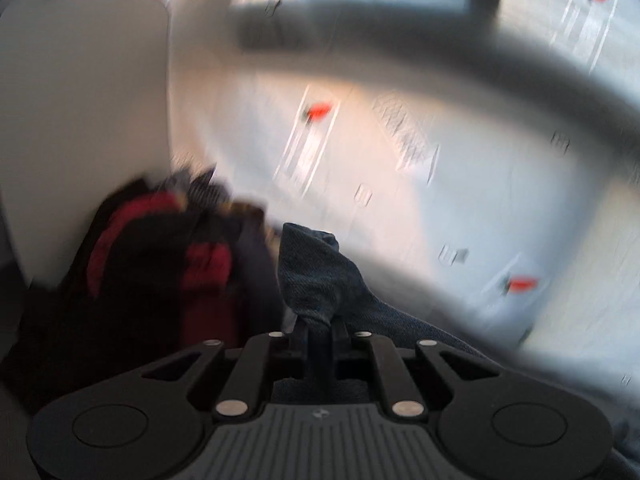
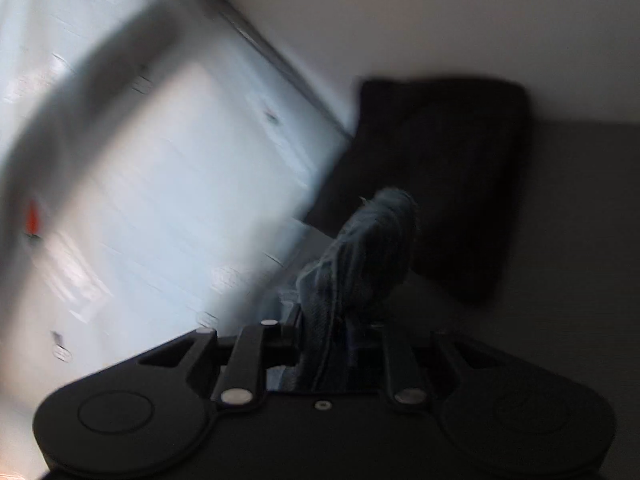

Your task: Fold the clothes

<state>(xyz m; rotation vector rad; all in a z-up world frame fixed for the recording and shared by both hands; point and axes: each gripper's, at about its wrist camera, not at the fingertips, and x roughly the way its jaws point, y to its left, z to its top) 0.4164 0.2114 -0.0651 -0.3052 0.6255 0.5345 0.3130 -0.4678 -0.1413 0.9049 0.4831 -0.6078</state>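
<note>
Left gripper: your left gripper is clenched on a bunched fold of the blue denim garment; the cloth sticks up past the fingertips in a crumpled peak.
Right gripper: your right gripper grasps another bunch of the same blue denim, which stands up beyond the fingers with a frayed edge at its top.
Denim garment: it is pinched in both of your tools, and in the left wrist view more of it trails down to the right of the gripper.
Bed sheet: a pale sheet with small red prints lies beyond the denim in both views, crossed by broad dark shadows.
Clothes pile: dark and red clothes are heaped to the left of your left gripper, against a white panel.
Dark cushion: a black square cushion sits behind the denim in the right wrist view, against a white wall.
Sharpness: both views are smeared, so fine detail of the sheet cannot be told.
</note>
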